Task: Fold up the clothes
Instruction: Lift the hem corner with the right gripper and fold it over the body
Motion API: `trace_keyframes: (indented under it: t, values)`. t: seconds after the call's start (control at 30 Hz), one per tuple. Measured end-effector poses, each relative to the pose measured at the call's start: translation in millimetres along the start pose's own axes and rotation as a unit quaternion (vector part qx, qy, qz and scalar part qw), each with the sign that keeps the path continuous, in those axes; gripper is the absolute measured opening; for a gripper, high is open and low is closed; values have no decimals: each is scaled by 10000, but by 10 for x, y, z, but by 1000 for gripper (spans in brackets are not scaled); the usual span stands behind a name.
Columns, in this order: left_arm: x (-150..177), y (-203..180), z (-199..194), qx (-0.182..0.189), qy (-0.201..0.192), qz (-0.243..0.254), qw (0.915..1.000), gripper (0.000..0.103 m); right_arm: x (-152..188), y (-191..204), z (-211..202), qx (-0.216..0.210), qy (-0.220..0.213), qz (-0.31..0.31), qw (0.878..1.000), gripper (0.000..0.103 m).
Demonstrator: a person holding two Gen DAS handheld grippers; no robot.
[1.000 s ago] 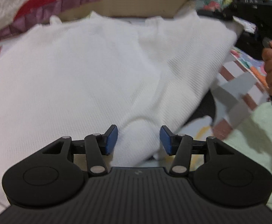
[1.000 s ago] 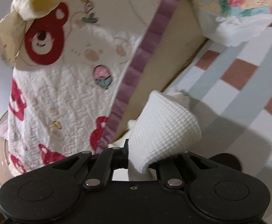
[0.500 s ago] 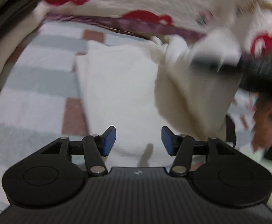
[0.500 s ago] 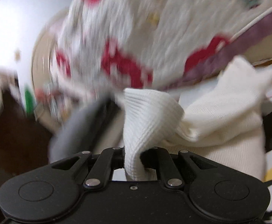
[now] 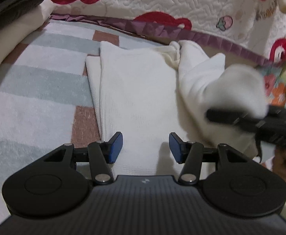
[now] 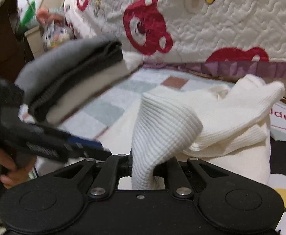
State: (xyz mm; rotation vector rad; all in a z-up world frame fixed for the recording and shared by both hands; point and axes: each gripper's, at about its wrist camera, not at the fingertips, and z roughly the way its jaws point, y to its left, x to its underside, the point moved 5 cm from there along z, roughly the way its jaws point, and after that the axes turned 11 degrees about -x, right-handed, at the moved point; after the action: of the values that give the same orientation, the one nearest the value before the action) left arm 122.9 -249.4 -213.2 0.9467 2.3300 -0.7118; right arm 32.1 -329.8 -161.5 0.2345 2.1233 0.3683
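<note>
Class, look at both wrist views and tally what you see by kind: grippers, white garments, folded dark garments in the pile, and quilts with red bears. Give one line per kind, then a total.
Grippers: 2, left gripper with jaws apart, right gripper clamped on cloth
White garment: 1
Folded dark garments: 2, grey over black
Bear quilt: 1
Total: 6

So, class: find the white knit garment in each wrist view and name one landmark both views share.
Left wrist view: the white knit garment lies centre, ahead of the open left tool.
Right wrist view: it fills centre-right, a fold clamped in the right tool.
Shared landmark: the quilt's purple ruffled edge.
</note>
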Motion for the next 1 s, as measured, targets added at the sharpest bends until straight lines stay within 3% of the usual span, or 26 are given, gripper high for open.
trace_keyframes:
  t: [0.13,0.27,0.37,0.53,0.87,1.0]
  values:
    - [-33,86,-1,162,46,-304,9994,52,-98,114,-108,-319,-273,-43,9991,11]
    - [-64,221,1,95,56,-589,9982,52,-45,263,142,-339,432,-582,9968,11]
    - [-71,301,-7,210,75,-832,9963,51,124,313,372,-107,905,-881,9919,11]
    - [-64,345,-20,268,139,-899,9955,51,235,437,488,101,1059,-1213,9869,12]
    - [-72,357,-28,362,91,-1001,9943,51,283,519,506,62,1205,-1459,9819,12]
    - [-125,383,-130,856,80,-1369,9868,50,316,566,549,94,1304,-1653,9775,13]
